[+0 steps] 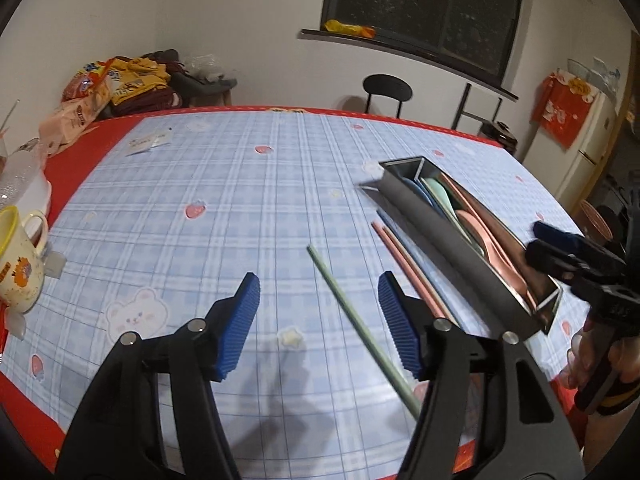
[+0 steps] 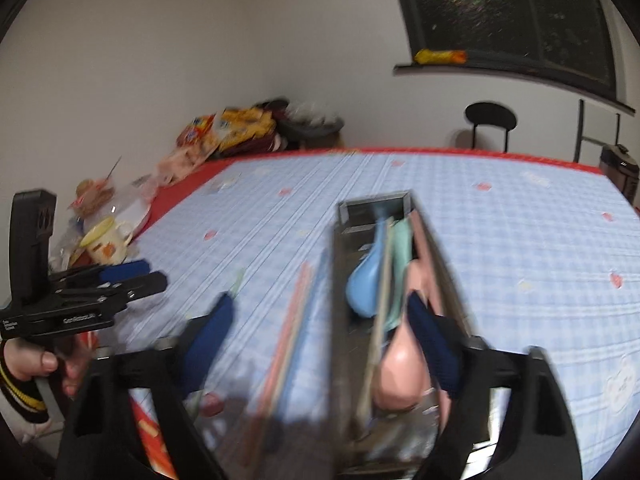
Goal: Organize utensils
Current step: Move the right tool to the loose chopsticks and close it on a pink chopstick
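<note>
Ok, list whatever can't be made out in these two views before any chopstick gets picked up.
- Green chopstick: left wrist view, near end hidden behind the left gripper finger.
- Pink chopsticks: near ends hidden by that finger; their count is unclear.
- Metal utensil box: right wrist view, motion blur smears its dividers and near end.
- Right gripper: blur hides whether its open fingers touch the box.

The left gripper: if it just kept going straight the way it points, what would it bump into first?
Probably the green chopstick, which lies on the table between the open left gripper fingers. Beyond it the cloth looks free, though depth is hard to judge.
</note>
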A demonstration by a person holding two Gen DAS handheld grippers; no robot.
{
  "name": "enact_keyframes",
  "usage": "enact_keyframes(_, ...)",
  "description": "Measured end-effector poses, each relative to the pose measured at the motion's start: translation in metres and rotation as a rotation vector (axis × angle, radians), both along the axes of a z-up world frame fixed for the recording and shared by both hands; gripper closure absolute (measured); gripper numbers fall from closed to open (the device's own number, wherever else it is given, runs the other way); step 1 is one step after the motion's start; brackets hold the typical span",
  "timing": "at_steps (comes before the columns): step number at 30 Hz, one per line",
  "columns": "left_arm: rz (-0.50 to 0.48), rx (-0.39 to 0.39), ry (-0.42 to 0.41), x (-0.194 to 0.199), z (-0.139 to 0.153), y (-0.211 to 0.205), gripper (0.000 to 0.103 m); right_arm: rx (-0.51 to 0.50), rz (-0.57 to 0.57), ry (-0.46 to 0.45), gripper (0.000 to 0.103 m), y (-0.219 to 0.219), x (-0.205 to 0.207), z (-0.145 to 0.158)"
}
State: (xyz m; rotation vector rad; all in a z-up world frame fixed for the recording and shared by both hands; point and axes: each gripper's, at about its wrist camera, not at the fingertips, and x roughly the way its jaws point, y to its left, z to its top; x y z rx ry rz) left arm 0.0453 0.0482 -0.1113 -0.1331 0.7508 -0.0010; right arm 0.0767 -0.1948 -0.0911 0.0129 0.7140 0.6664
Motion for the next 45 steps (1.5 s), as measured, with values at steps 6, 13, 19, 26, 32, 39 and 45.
enact_keyframes(6,-0.023,-0.048,0.005,-0.006,-0.012,0.011,0.058,-0.107,0.075,0.068,0.088,0.04,-0.014,-0.016)
enact_keyframes(13,-0.047,-0.098,0.009,-0.01,-0.023,0.021,0.063,-0.222,0.083,0.126,0.09,0.071,-0.014,-0.034)
enact_keyframes(19,-0.063,-0.129,0.008,-0.009,-0.03,0.025,0.063,-0.284,0.051,0.165,0.09,0.081,-0.003,-0.045)
enact_keyframes(26,-0.071,-0.153,0.011,-0.009,-0.037,0.029,0.063,-0.311,0.032,0.189,0.09,0.085,0.001,-0.051)
enact_keyframes(32,-0.076,-0.161,0.015,-0.009,-0.038,0.029,0.063,-0.299,0.012,0.197,0.089,0.085,0.001,-0.051)
enact_keyframes(39,-0.079,-0.152,0.028,-0.005,-0.039,0.027,0.063,-0.304,0.022,0.197,0.087,0.085,-0.001,-0.054)
enact_keyframes(45,-0.075,-0.152,0.038,-0.003,-0.038,0.026,0.063,-0.288,0.037,0.196,0.087,0.084,-0.007,-0.056)
